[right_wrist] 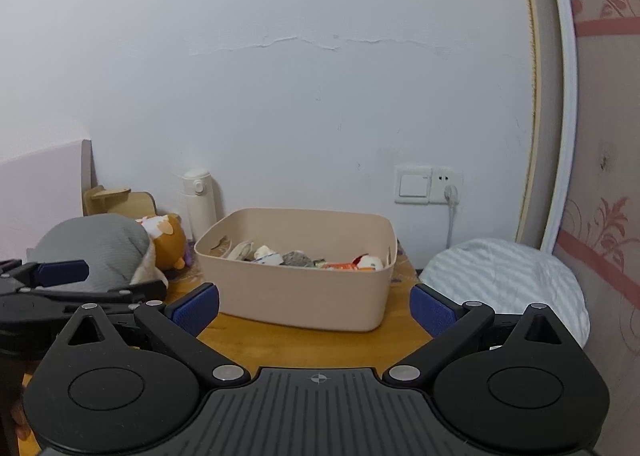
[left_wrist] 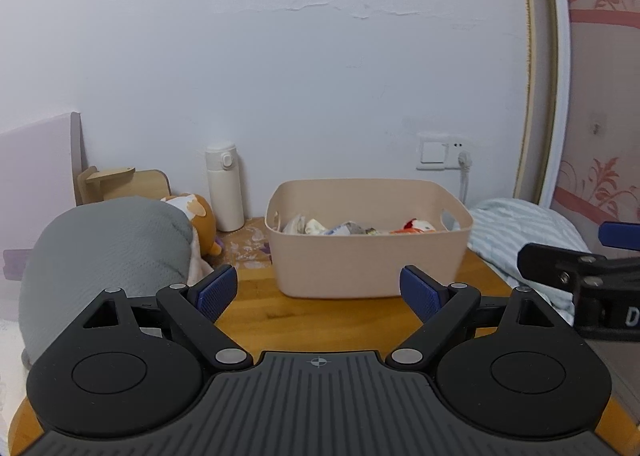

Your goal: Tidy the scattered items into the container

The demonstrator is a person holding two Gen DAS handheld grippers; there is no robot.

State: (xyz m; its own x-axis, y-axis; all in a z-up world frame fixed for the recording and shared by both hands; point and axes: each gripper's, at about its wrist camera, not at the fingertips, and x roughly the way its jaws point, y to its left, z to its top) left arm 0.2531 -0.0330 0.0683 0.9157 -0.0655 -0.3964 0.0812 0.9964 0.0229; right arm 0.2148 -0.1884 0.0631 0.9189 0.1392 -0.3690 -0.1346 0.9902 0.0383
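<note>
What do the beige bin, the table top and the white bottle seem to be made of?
Bin: likely matte plastic, with smooth moulded walls and a cut-out handle.
Table top: wood or wood veneer, orange-brown with faint grain and a slight sheen.
Bottle: unclear, painted metal or plastic, with a smooth satin surface.

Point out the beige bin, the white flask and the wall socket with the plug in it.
beige bin [left_wrist: 340,268], left wrist view, front wall.
white flask [left_wrist: 226,196], left wrist view, body below the lid.
wall socket [right_wrist: 447,184], right wrist view, white faceplate above the plug.
</note>
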